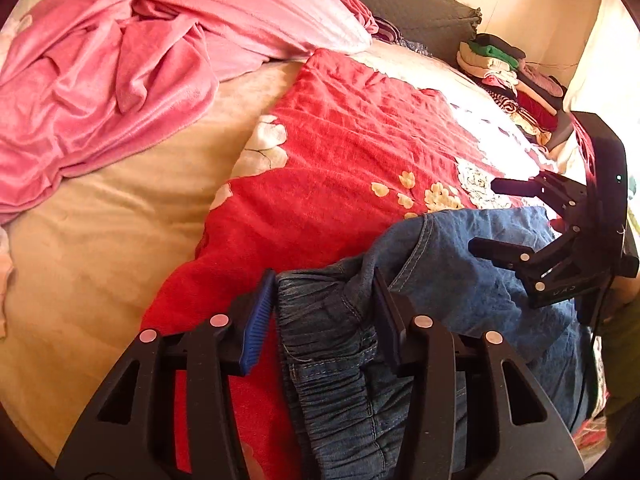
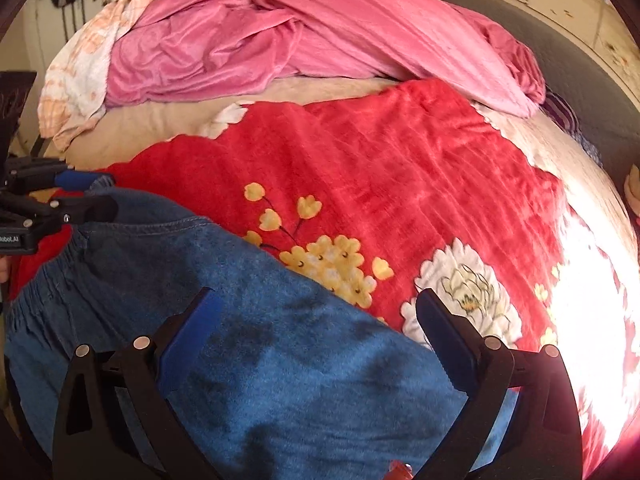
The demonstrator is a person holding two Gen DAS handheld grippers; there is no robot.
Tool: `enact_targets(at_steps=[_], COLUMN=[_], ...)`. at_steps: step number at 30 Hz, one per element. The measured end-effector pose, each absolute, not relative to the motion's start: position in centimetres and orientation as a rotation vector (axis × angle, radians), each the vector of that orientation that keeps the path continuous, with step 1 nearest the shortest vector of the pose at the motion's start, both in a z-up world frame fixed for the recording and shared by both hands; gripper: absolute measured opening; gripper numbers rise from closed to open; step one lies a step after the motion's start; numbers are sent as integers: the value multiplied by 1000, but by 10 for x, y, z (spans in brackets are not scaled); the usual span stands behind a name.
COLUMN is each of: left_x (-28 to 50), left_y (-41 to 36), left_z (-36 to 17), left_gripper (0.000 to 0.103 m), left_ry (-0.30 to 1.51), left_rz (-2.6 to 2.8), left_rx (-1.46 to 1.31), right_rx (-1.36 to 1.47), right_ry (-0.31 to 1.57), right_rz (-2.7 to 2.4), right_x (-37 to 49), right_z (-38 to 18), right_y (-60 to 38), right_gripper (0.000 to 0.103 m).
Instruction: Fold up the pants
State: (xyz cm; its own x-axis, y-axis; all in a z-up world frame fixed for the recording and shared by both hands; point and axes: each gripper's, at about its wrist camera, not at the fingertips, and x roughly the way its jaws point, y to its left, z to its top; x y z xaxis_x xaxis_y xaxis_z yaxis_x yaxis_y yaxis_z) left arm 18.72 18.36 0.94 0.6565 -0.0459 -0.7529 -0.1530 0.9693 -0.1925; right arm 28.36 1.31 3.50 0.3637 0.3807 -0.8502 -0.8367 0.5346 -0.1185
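Blue denim pants [image 1: 460,272] lie on a red flowered blanket [image 1: 340,152] on the bed. My left gripper [image 1: 324,300] is open, its jaws on either side of the gathered elastic waistband [image 1: 328,320]. My right gripper [image 2: 316,316] is open wide over the denim [image 2: 300,360]; nothing sits between its pads. In the left wrist view the right gripper [image 1: 484,216] hovers at the far edge of the pants, jaws apart. In the right wrist view the left gripper [image 2: 100,192] shows at the waistband corner.
A crumpled pink blanket [image 1: 120,60] lies at the back of the bed on a beige sheet [image 1: 80,260]. A stack of folded clothes [image 1: 516,76] stands at the far right corner. A peach-and-white towel [image 2: 76,68] lies at the back left.
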Motion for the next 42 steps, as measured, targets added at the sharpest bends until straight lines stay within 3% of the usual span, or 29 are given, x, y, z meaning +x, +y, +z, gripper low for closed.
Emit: enact_targets(at_steps=[3, 5, 9, 13, 16, 19, 29, 42], left_x=[183, 180, 173, 167, 162, 155, 106, 23], left_y=[177, 171, 164, 162, 163, 164, 149, 133], left_z=[14, 17, 23, 27, 30, 34, 50, 33], left_gripper=[38, 38, 38, 38, 38, 38, 38, 38], left_ry=[832, 812, 777, 753, 732, 711, 616, 615], left_rz=[75, 79, 86, 93, 102, 102, 22, -40], left_rx=[-202, -169, -143, -143, -148, -166, -218, -309], right_rx=[-703, -713, -697, -589, -551, -474, -246, -168], right_ry=[892, 922, 922, 918, 887, 829, 737, 802], right_rz=[853, 869, 915, 961, 961, 948, 960, 1037], right_x=[283, 283, 279, 276, 266, 254, 181, 58], right_z=[22, 13, 7, 14, 24, 43, 95, 85], right_y=[27, 34, 40, 33, 24, 5, -62, -96], right_gripper=[96, 86, 64, 24, 14, 10, 10, 10])
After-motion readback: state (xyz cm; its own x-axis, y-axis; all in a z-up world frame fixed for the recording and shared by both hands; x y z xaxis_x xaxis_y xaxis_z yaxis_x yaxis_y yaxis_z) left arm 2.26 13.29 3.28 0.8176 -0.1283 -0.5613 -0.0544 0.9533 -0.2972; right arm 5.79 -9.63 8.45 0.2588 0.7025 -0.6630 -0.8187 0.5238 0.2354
